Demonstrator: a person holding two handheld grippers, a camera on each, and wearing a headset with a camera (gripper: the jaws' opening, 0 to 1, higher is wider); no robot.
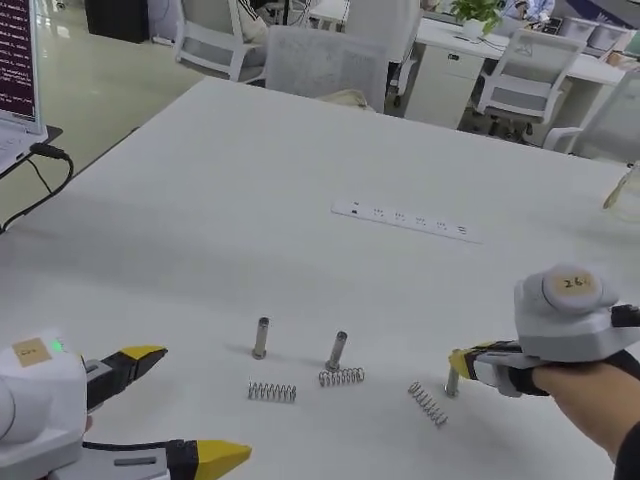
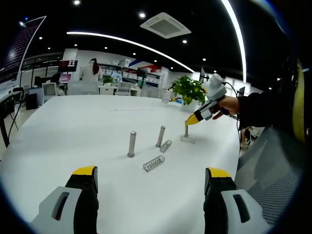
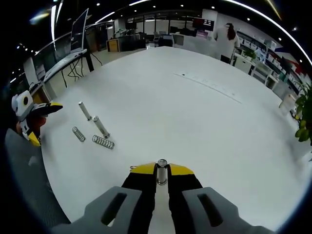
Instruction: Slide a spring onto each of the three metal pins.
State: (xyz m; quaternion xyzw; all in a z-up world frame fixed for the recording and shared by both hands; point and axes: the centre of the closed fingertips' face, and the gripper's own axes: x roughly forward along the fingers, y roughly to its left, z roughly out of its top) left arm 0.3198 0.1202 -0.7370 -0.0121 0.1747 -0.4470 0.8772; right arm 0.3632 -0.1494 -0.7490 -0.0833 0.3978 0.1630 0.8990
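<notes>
Standing on end on the white table (image 1: 300,150), the left pin (image 1: 261,338) and middle pin (image 1: 337,351) are plain grey metal cylinders. The right gripper (image 1: 462,366) is clenched on the third pin (image 1: 452,384), also upright. Three silver coil springs (image 1: 272,392) lie flat just in front of them. The left gripper (image 1: 195,405) hangs released, jaws wide.

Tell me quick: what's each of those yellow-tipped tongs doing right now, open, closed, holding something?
Left tongs: open, holding nothing.
Right tongs: closed on a metal pin.
</notes>
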